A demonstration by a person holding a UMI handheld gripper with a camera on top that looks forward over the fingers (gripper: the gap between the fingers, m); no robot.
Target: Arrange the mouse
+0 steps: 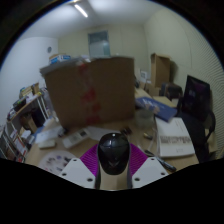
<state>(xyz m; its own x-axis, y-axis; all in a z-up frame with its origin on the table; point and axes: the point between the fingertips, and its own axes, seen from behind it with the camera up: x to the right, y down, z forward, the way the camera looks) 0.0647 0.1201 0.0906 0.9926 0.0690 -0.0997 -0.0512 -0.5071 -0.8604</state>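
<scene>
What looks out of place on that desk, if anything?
The black mouse is off the desk, held between the gripper's two fingers. Beyond it a big cardboard box takes up much of the cluttered desk, with papers lying around it. Nothing looks spilled or broken.

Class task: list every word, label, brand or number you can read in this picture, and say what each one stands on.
None can be read.
Cardboard box: red marks on its front, too blurred to read.
Mouse, held between the gripper fingers: no legible mark.
</scene>
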